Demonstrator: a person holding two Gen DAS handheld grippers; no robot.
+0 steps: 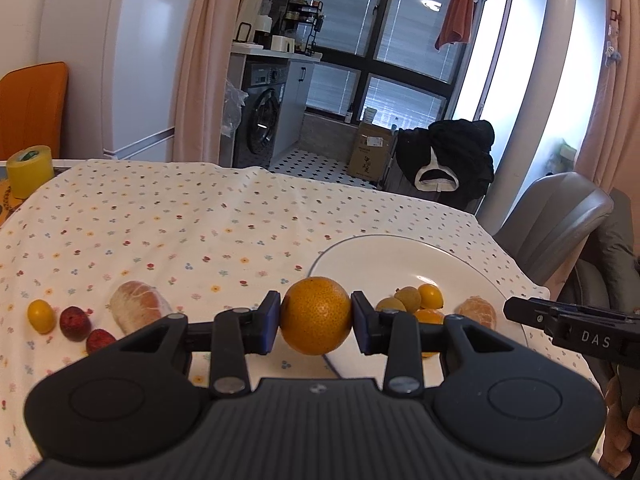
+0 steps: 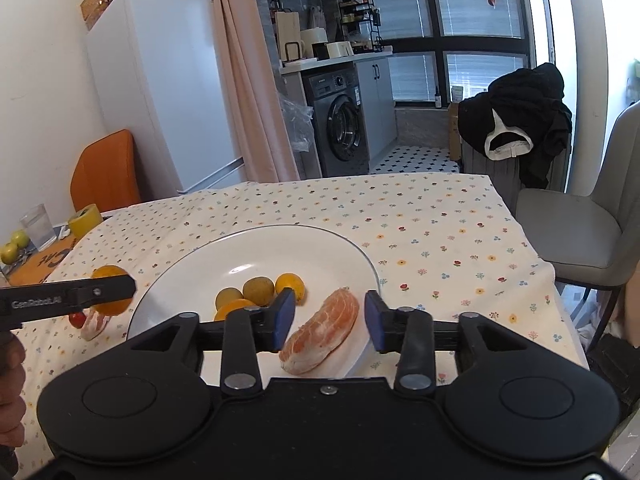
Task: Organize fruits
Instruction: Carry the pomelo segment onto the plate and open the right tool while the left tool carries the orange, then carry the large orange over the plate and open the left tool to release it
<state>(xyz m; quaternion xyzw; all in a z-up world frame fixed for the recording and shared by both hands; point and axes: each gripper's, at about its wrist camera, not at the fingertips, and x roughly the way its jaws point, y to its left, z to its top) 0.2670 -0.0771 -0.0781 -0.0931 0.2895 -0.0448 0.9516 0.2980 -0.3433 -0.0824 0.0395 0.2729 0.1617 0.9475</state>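
My left gripper (image 1: 317,320) is shut on a whole orange (image 1: 316,304), held just above the cloth at the left rim of the white plate (image 1: 400,264). On the plate lie longans (image 2: 258,290), a kumquat (image 2: 291,283), an orange piece (image 2: 234,307) and a peeled citrus segment (image 2: 324,330). My right gripper (image 2: 330,320) stands open around that segment, with gaps on both sides. Left of the plate on the cloth lie a peeled segment (image 1: 138,308), two red fruits (image 1: 74,322) and a yellow kumquat (image 1: 40,316).
The table wears a flowered cloth (image 2: 440,232). A yellow tape roll (image 1: 30,170), a glass (image 2: 38,226) and green apples (image 2: 14,246) stand at the far left. A grey chair (image 2: 592,224) is at the right edge, an orange chair (image 2: 106,172) behind.
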